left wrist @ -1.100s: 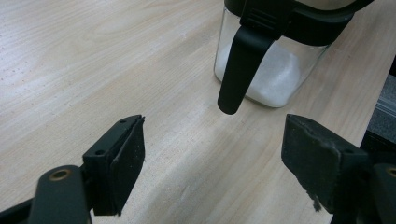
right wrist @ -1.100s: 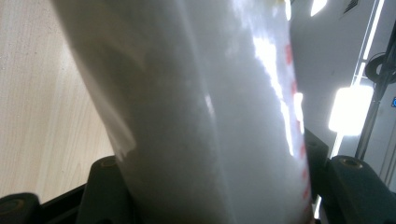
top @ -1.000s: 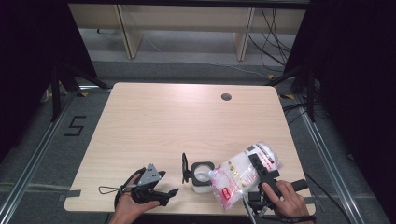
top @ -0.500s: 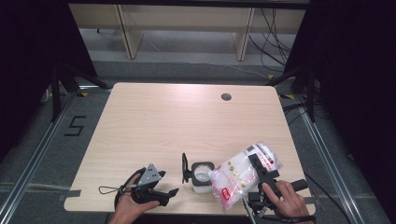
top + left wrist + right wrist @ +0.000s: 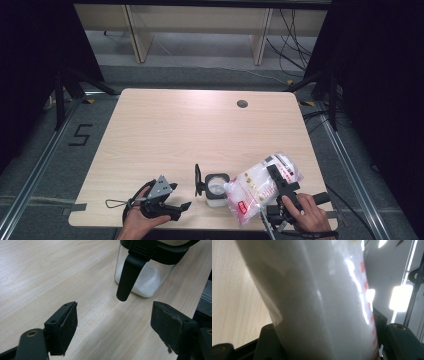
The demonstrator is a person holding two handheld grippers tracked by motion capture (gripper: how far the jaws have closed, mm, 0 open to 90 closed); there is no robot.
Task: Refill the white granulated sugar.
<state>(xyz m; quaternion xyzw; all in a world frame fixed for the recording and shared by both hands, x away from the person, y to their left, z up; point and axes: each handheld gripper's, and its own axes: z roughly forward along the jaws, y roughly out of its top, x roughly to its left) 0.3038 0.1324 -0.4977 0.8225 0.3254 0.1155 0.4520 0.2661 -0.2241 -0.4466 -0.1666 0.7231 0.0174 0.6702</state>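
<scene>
- Two grippers sit at the table's (image 5: 150,130) near edge: the left gripper (image 5: 172,204) rests with its jaws spread and nothing between them, just beside the jar.
- Right gripper (image 5: 281,176) has its jaws clamped on the bag (image 5: 250,190), tilted over the jar's mouth.
- Soft, glossy film full of loose white grains: likely slippery and saggy, so grip mid-body, firmly.
- Jar (image 5: 147,277), clear and rigid, lid (image 5: 198,179) flipped open, looks breakable; steady its wall.
</scene>
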